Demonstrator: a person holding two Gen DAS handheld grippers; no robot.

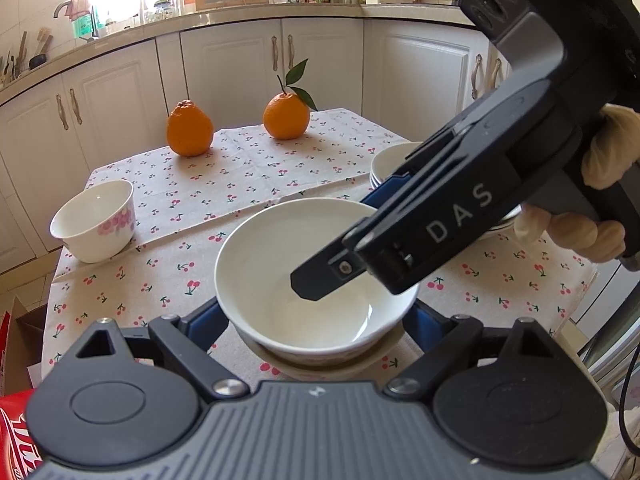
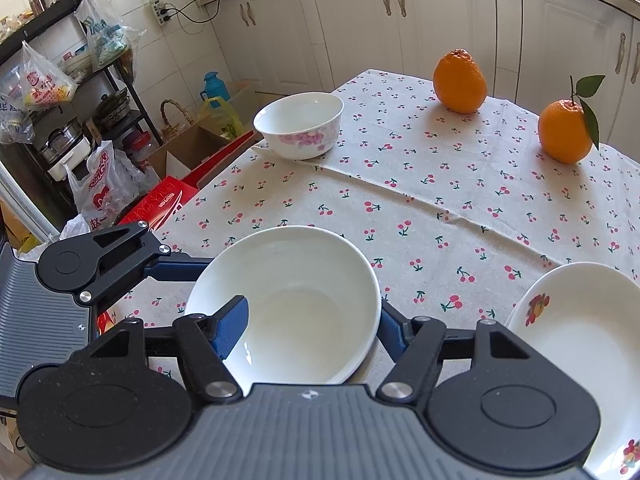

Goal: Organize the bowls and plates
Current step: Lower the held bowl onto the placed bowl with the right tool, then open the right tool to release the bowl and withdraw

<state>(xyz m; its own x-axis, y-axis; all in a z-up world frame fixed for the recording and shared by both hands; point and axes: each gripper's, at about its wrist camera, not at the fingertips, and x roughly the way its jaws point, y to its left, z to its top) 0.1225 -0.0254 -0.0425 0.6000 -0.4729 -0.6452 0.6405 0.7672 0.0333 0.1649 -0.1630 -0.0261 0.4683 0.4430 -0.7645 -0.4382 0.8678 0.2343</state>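
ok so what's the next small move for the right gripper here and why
Probably close the right gripper on the wall of the white bowl. One of its jaws already sits inside the bowl and the other outside the rim, with a gap left, so nothing looks pinched yet. The left gripper flanks the bowl low down; whether it presses is unclear.

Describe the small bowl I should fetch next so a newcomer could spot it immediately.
Start at the table with the cherry-print cloth. At its edge nearest the cluttered shelving stands the small bowl, upright and alone, across the cloth from the two oranges. Unlike the plain white bowl between the grippers, it is deeper and has pink flowers on its outside.
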